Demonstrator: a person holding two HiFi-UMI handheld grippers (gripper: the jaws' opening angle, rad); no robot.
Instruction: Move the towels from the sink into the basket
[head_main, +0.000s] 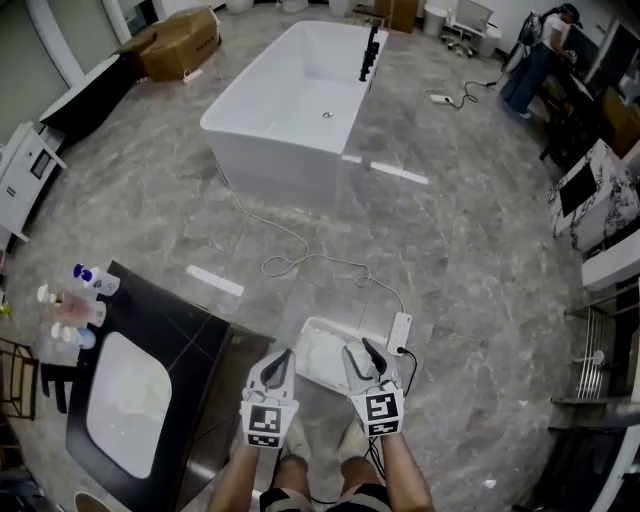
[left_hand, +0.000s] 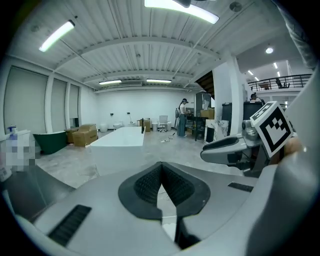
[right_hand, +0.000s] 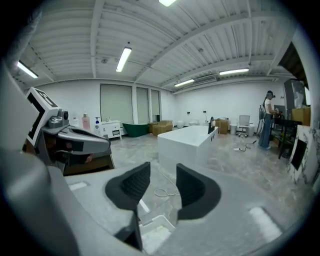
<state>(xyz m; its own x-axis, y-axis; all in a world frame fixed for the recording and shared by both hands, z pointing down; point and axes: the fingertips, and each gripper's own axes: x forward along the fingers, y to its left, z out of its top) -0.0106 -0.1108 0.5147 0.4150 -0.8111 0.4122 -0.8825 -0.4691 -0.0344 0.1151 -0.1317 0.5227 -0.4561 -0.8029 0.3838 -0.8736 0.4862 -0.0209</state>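
Both grippers are held high and side by side, close under the head camera, pointing out over the floor. The left gripper has its jaws closed together, the dark pads meeting with nothing between them. The right gripper has its jaws a narrow gap apart, and only the floor and the basket show through that gap.

The basket stands on the grey stone floor directly below and just ahead of the two grippers, well apart from them, beside a power strip. White towels lie inside it.

The sink is set in a black counter to the left of the left gripper. Its bowl looks white, and I cannot tell whether a towel lies in it. A white bathtub stands farther off.
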